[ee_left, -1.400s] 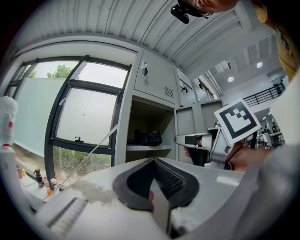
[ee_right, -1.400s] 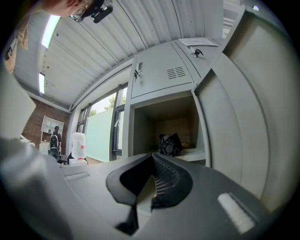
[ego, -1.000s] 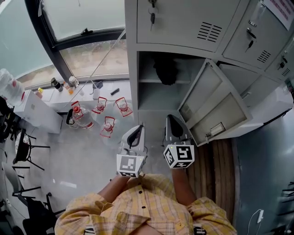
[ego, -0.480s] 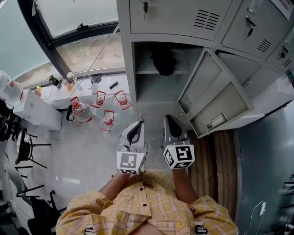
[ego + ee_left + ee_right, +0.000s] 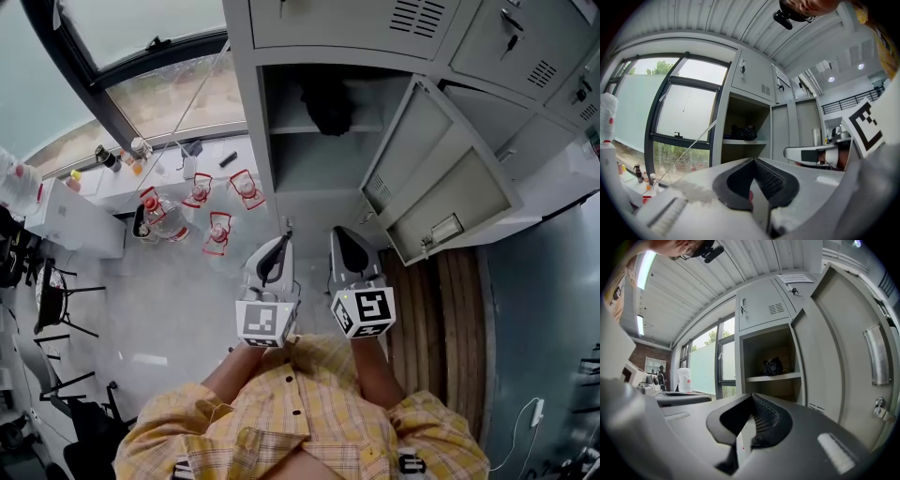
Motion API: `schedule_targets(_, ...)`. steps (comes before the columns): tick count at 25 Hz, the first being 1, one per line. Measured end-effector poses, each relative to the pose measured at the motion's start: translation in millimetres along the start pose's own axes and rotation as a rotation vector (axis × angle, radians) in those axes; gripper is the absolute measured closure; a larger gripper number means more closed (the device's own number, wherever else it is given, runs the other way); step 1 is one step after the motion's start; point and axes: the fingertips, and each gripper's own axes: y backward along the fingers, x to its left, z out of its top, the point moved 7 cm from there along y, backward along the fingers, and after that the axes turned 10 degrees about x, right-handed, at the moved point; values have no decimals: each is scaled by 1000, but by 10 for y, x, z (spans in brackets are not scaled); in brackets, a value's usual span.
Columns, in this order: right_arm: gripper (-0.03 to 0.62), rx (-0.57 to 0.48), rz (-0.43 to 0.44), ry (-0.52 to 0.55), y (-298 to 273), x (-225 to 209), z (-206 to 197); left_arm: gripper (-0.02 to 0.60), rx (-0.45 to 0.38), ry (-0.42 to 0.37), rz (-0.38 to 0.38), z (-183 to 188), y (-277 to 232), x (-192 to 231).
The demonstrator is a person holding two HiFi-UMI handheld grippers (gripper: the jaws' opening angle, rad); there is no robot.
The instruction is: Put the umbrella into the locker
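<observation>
The black folded umbrella [image 5: 328,105] lies on the upper shelf inside the open grey locker [image 5: 251,141]; it also shows in the left gripper view as the umbrella [image 5: 744,132] and in the right gripper view as the umbrella [image 5: 773,366]. The locker door [image 5: 433,173] hangs open to the right. My left gripper [image 5: 284,236] and right gripper [image 5: 337,236] are held side by side in front of the locker, well back from the shelf. Both point level at it. Left gripper [image 5: 752,161] and right gripper [image 5: 751,397] are both shut with nothing between them.
Red-handled water jugs [image 5: 217,234] and a large bottle [image 5: 164,223] stand on the floor left of the locker, below a window sill [image 5: 169,173] with small bottles. Closed lockers [image 5: 525,47] with keys flank the open one. Chairs [image 5: 56,300] stand at far left.
The locker has shifted up and left in the head view, away from the grippers. Both grippers stay shut, side by side; the right one has sunk slightly.
</observation>
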Motion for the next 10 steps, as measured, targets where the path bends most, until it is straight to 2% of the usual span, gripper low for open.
schedule_targets(10, 603, 3, 6, -14, 10, -85, -62, 586, -16, -29, -16, -69, -84, -47)
